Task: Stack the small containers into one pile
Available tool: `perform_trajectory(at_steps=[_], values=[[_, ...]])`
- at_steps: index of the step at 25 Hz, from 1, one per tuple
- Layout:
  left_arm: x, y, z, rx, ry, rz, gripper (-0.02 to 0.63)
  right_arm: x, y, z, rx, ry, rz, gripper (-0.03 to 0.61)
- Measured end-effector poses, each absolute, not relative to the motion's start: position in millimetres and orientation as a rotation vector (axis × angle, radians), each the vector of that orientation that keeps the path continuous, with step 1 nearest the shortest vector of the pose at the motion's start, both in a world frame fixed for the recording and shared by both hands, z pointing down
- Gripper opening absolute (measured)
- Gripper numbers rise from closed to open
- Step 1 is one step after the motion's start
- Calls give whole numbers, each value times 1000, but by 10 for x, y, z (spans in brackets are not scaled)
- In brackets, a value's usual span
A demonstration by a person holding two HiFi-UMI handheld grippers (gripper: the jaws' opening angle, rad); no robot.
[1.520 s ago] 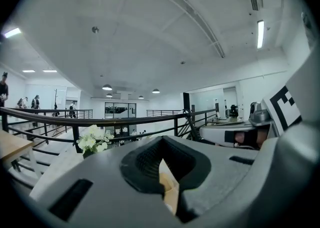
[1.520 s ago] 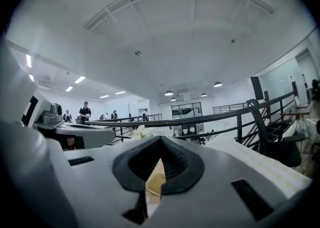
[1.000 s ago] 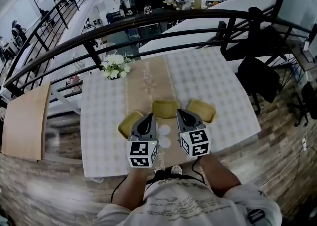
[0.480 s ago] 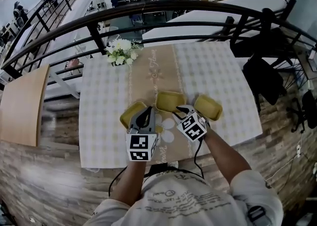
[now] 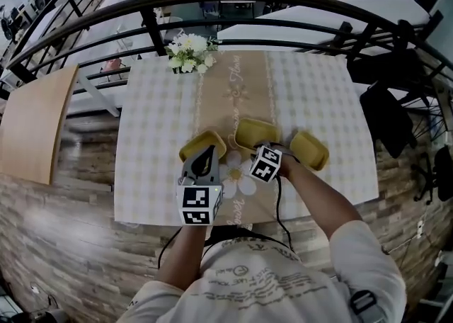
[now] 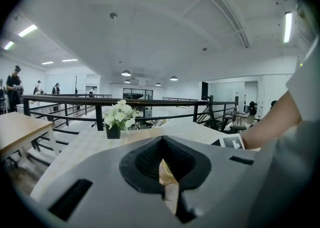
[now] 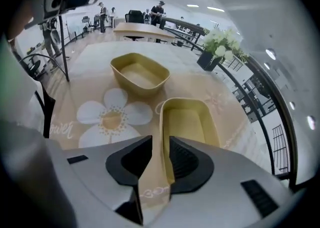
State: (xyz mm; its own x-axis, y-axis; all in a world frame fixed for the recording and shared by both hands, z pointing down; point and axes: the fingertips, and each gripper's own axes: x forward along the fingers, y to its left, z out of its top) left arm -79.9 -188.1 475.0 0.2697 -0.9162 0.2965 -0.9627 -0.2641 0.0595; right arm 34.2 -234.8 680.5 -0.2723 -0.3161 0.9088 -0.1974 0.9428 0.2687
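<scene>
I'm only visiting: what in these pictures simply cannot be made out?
Left container: near edge behind the left claw in head view; in the left gripper view the claw's body blocks most of the table.
Middle container: near end under the right claw in right gripper view.
Right container: outside both gripper views.
Background people: too small.

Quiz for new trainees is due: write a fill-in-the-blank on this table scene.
The yellow containers on the table number ___.
The right hand-held gripper straddles a wall of the ___ container in the row.
The left hand-held gripper holds ___.
The vase holds white ___.
Missing words: three; middle; nothing; flowers.
</scene>
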Motion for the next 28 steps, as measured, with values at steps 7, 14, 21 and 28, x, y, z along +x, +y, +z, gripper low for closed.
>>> perform_trajectory(at_steps=[7,14,21,28], values=[[-956,-1829,4782,2264,-1784,302,3,355,-2407,7057,312,-1767,-141,22],[-932,-1890,4805,2269,-1767,310,3,288,-2332,6888,286,-1823,-190,14],[-869,-1933,4873,2287,-1738,326,3,441,-2090,6733,229,-1902,-316,14],[-807,-1986,4915,2299,-1710,335,3,643,-1764,6804,95,-1873,-402,14]])
